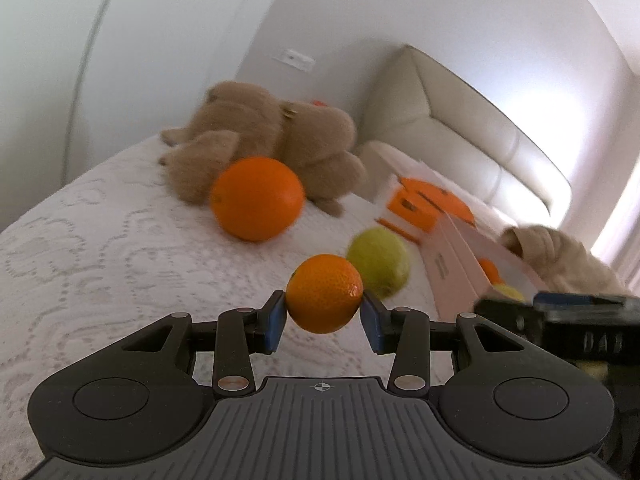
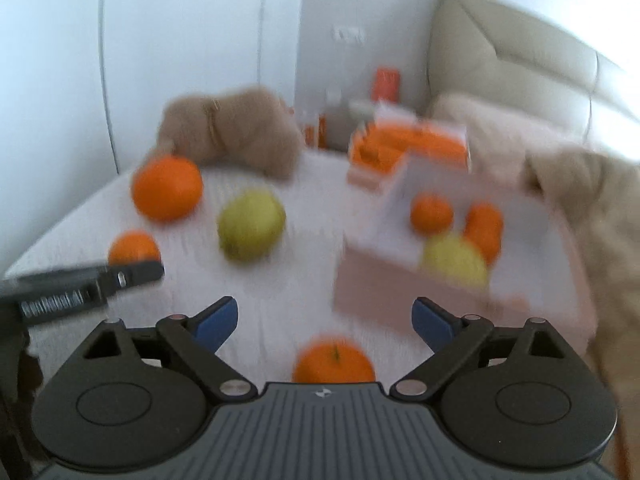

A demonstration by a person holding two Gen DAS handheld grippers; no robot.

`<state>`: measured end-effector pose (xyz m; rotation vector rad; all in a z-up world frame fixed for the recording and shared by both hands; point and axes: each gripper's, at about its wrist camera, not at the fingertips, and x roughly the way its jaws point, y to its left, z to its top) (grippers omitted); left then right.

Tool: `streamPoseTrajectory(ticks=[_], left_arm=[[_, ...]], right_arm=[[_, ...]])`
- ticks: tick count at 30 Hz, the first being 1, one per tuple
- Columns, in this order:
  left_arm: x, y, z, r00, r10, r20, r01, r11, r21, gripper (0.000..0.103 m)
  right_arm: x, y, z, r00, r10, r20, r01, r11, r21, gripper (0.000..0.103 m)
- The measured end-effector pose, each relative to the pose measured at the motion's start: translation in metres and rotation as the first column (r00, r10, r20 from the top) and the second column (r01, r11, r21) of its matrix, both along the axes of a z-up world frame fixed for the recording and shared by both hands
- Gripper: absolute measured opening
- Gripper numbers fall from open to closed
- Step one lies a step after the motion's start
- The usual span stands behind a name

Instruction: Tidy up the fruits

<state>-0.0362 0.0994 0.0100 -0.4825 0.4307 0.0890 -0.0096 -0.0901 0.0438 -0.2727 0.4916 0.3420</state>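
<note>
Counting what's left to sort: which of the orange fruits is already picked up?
The small orange, clamped between the left tongs. The big orange by the plush toy lies loose on the bedspread.

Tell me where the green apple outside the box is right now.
In the right wrist view the green apple lies on the white bedspread, left of the open box and right of the large orange, in front of the plush toy.

Glossy, pitted tangerine; fuzzy plush toy; white textured quilted bedspread.
</note>
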Motion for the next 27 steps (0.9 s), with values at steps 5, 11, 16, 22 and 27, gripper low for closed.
streamPoseTrajectory(ticks=[5, 11, 16, 22, 27], left_arm=[[-0.009, 0.006, 0.001, 0.997, 0.067, 0.03, -0.067, 0.998, -0.011, 0.045], [-0.011, 0.013, -0.001, 0.997, 0.074, 0.03, -0.072, 0.996, -0.058, 0.045], [-0.011, 0.015, -0.002, 0.997, 0.071, 0.038, -0.068, 0.995, -0.078, 0.045], [-0.011, 0.016, -0.002, 0.997, 0.07, 0.038, -0.066, 0.994, -0.091, 0.045], [-0.011, 0.015, -0.003, 0.997, 0.069, 0.036, -0.066, 0.994, -0.088, 0.045]], right_arm=[[0.037, 0.036, 0.013, 0.998, 0.046, -0.04, -0.046, 0.999, 0.012, 0.094], [0.089, 0.073, -0.006, 0.984, 0.023, -0.175, -0.022, 1.0, 0.006, 0.093], [0.104, 0.086, -0.023, 0.979, -0.041, -0.2, 0.032, 0.998, -0.05, 0.086], [0.097, 0.079, -0.012, 0.976, 0.007, -0.217, -0.018, 0.999, -0.048, 0.06], [0.086, 0.074, -0.01, 0.964, 0.05, -0.262, -0.064, 0.997, -0.048, 0.059]])
